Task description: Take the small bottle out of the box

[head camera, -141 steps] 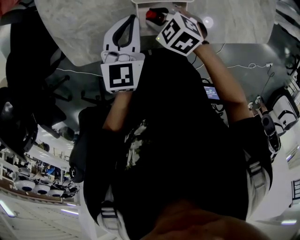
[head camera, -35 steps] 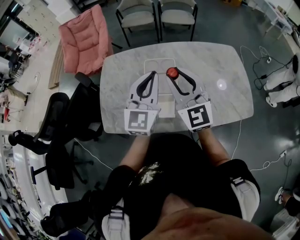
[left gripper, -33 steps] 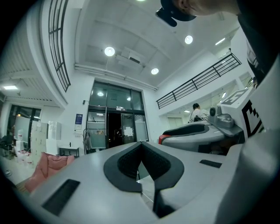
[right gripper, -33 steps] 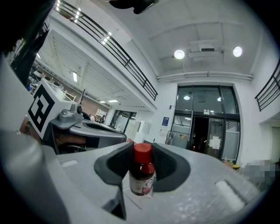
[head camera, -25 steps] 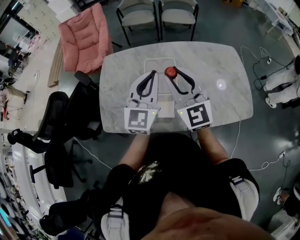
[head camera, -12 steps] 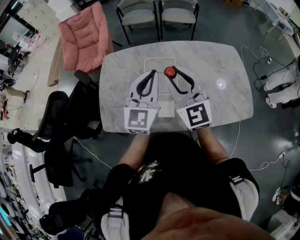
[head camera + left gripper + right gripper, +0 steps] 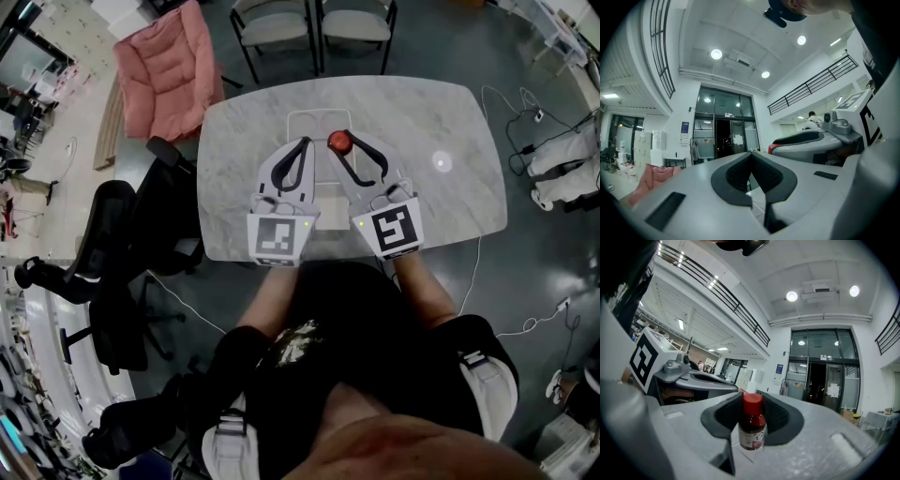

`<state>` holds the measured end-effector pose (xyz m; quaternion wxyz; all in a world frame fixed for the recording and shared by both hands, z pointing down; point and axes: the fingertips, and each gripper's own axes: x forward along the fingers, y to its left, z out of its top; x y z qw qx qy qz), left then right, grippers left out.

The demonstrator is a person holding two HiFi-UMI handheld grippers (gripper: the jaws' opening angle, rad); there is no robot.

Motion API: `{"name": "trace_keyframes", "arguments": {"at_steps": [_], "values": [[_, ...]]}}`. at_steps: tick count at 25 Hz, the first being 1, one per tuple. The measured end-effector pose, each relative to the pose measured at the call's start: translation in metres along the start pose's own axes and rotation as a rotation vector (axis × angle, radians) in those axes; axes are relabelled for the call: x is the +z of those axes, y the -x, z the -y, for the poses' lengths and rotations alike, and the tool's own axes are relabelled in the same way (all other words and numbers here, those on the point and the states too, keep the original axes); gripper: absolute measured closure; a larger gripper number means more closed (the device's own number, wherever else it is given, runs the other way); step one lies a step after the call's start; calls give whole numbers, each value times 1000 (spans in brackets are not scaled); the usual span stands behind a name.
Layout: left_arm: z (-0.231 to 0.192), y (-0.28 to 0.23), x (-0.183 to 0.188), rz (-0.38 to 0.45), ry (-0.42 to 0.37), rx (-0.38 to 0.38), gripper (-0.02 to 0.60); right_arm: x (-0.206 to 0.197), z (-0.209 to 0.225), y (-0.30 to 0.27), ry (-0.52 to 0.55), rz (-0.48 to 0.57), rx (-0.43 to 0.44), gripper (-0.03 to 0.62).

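Note:
A small bottle (image 7: 339,141) with a red cap and dark contents hangs upright between the jaws of my right gripper (image 7: 340,143). In the right gripper view the bottle (image 7: 752,430) fills the gap near the tips of the right gripper (image 7: 752,401), and both pads press its sides. It hangs over the open white box (image 7: 319,113) on the marble table (image 7: 431,112). My left gripper (image 7: 305,143) lies just left of it, jaws together. The left gripper view shows the left gripper (image 7: 751,154) with its tips touching and nothing held.
Two grey chairs (image 7: 272,28) stand at the table's far side, with a pink armchair (image 7: 169,75) at the far left. A black office chair (image 7: 112,234) sits to the left of the table. Cables (image 7: 511,108) run over the floor at the right.
Over the last second both grippers have held nearly the same stance, and the bottle has drifted very slightly away from me. Well before that, both grippers were raised close to the head camera.

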<state>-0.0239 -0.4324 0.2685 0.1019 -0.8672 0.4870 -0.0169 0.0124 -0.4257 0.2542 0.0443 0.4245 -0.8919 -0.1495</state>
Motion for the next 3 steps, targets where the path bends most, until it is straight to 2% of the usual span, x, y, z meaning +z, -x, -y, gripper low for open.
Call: {"name": "trace_keyframes", "arguments": {"at_steps": [3], "values": [[-1, 0, -1, -1, -4, 1, 568, -1, 0, 0, 5, 2, -1, 470]]}}
